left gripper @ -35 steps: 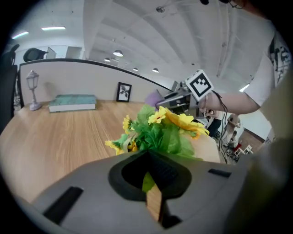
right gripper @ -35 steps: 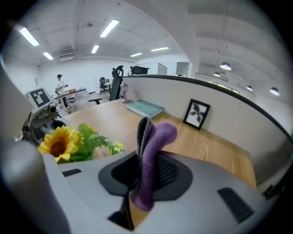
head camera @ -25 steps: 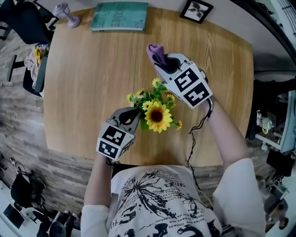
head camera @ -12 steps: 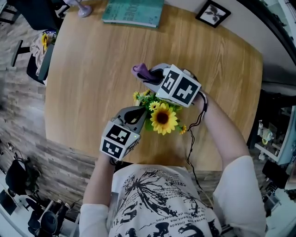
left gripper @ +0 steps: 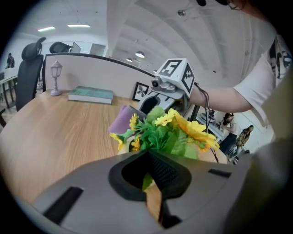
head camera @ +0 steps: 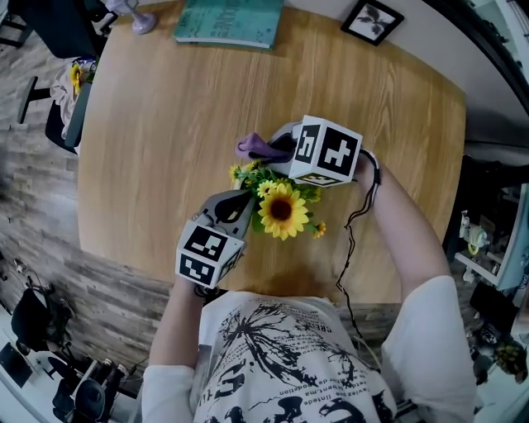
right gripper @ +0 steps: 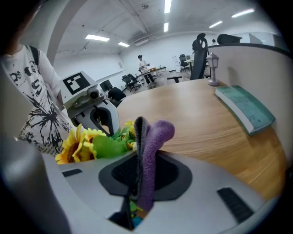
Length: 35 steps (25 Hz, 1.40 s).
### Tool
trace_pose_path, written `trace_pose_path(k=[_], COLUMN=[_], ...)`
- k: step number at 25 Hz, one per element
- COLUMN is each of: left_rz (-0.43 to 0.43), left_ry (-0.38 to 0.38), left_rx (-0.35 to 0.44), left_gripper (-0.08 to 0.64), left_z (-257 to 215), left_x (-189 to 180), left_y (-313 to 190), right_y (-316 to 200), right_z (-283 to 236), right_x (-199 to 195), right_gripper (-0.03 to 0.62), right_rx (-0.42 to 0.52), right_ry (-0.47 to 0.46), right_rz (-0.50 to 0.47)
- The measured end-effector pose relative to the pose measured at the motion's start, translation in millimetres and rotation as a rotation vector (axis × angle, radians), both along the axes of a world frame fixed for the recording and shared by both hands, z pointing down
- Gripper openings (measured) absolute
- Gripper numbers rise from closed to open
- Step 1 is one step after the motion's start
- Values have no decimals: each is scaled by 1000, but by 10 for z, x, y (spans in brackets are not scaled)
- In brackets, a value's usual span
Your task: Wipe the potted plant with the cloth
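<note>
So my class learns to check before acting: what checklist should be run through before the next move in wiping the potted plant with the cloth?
1. Cloth gripped: ok. The right tool is shut on the purple cloth.
2. Plant steadied: ok. The left tool is shut on a green leaf of the potted plant.
3. Cloth touching the plant: cannot tell. It sits just beside the small flowers.
4. Pot upright: cannot tell. The blooms hide it.
5. Book out of the way: ok. It lies at the table's far edge.
</note>
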<state>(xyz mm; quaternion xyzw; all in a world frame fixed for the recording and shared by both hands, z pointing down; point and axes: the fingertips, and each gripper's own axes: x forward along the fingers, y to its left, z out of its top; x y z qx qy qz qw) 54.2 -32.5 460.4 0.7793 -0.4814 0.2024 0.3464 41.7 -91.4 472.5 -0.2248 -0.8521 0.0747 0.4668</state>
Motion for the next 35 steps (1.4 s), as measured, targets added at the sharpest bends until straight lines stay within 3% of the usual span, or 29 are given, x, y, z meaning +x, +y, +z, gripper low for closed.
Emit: trace_pose_path(k=[9,28,31,35], left_rz=[-18,-27,-8,31], left_ry=[-28,-35,-34,-47], left_rx=[1,7,31,67], left_gripper=[2,2,2,2], left_z=[17,32,33,22], left_x=[12,13,1,21], left_y=[-23,-21,-5,14], right_y=[27,168,68,-254], right_z=[102,333,364,322], right_x=[283,957,1006,1073], right_gripper=[72,72,75,76], right_rx=[-4,-48,2,177], right_ry=[69,188,200,194], right_rz=[-120,-67,-1,118])
